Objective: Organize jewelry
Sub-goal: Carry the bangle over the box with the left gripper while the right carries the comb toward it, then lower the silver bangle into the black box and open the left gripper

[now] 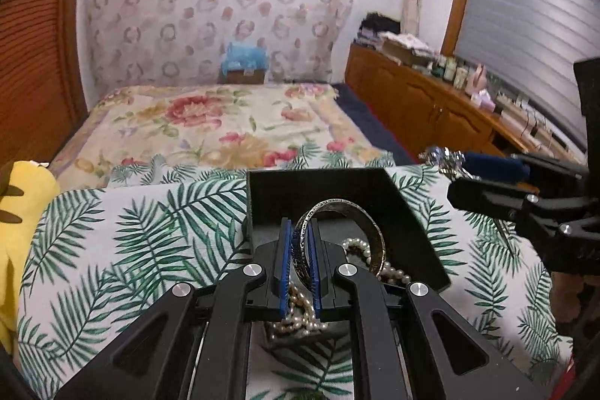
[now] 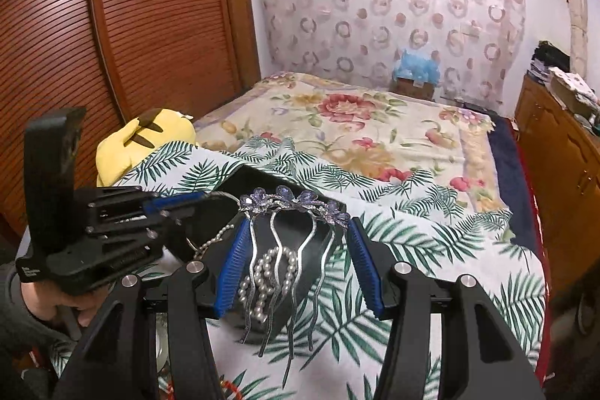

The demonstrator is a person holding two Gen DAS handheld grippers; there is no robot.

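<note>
Your left gripper (image 1: pixel 300 257) is nearly closed, its blue pads clamped on the rim of a silver bangle (image 1: pixel 339 231) held upright over the black box (image 1: pixel 408 208). A pearl necklace (image 1: pixel 390 272) lies in that box. Your right gripper (image 2: pixel 298 261) stands about half open, its pads pinching the sides of a silver hair comb (image 2: pixel 296 208) topped with purple crystal flowers, prongs hanging toward you. The box sits on a palm-leaf cloth (image 1: pixel 123 242) spread over the bed.

A yellow plush toy (image 2: pixel 144 141) lies beside the floral bedspread (image 2: pixel 356 122).
</note>
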